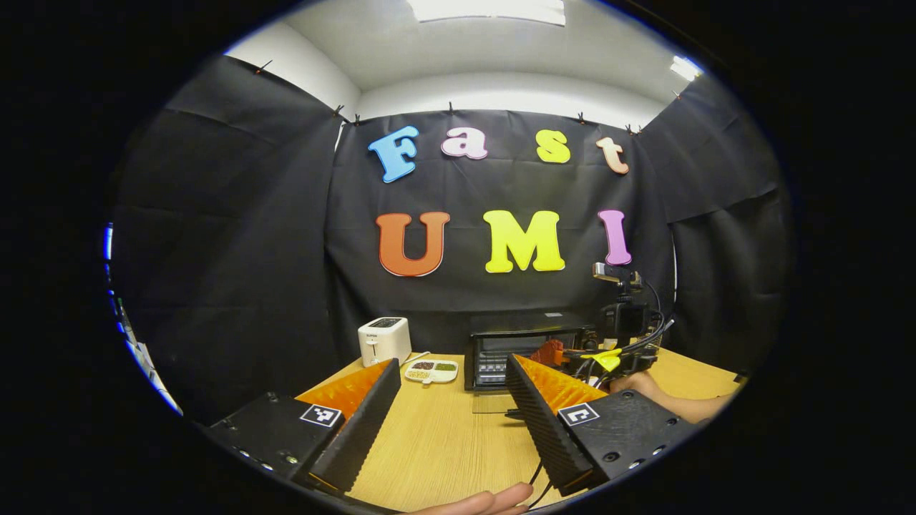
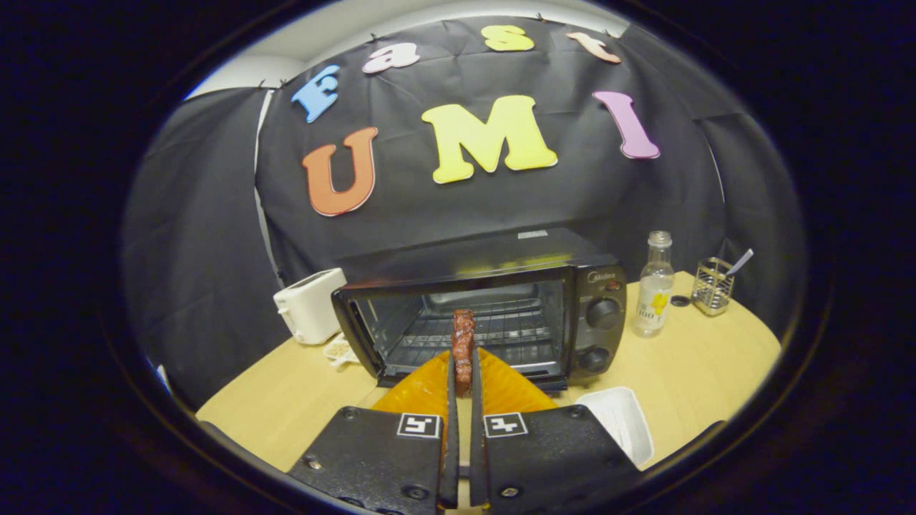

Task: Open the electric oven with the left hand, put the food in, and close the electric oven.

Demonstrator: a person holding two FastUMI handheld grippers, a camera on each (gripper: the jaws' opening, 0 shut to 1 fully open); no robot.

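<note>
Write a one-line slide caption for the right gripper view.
Right tool grips a reddish food strip before the open electric oven on the table.

Each gripper has two black block-shaped bodies carrying square black-and-white markers and round screws. The left gripper [image 1: 451, 400] has black ribbed finger pads backed by translucent orange ridged plastic; a black cable trails beneath it. The right gripper [image 2: 463, 386] shows the same orange backing and twin markers.
</note>
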